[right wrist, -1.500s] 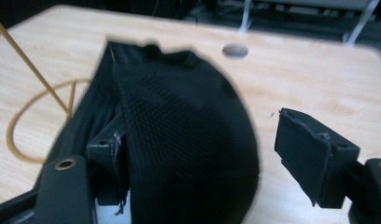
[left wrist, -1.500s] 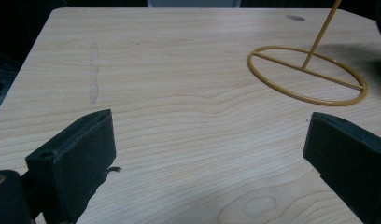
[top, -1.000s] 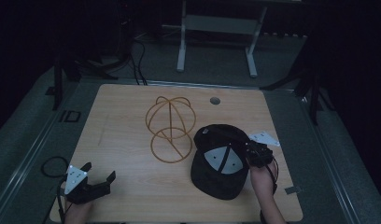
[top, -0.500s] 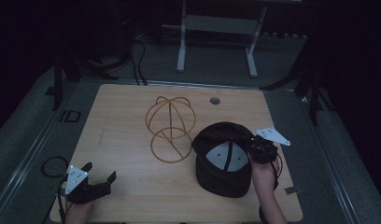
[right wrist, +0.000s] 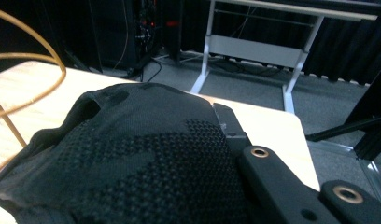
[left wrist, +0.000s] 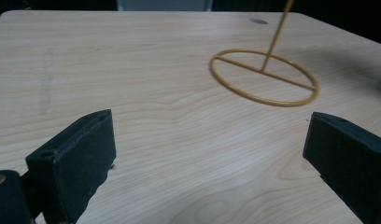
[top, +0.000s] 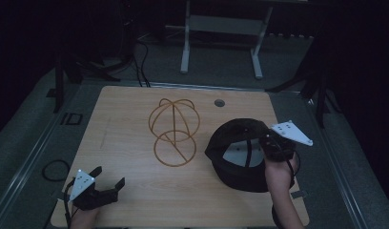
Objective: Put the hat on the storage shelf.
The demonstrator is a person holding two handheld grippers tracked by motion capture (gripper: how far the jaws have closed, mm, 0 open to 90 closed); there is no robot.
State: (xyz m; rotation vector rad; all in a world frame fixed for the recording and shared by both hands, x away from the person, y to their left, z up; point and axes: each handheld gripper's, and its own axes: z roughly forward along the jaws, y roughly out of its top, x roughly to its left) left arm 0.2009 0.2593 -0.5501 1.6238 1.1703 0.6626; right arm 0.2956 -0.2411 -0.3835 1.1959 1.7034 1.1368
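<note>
cap (top: pixel 242 155) lifted since before | right gripper (top: pixel 269 148) clamped on cap | left gripper (top: pixel 107 183) resting low, jaws apart, empty

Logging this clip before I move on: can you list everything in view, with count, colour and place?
Black fabric cap: one, right side of the table, lifted by the right gripper.
Gold wire hat stand: one, table centre, empty.
Light wooden table: one, with a round grey grommet hole at the far edge.
White metal frame: one, on the floor beyond the table.
Black cable loop: one, on the floor left of the table.
Left gripper: black, near left corner, jaws open.
Right gripper: black, shut on the cap.
</note>
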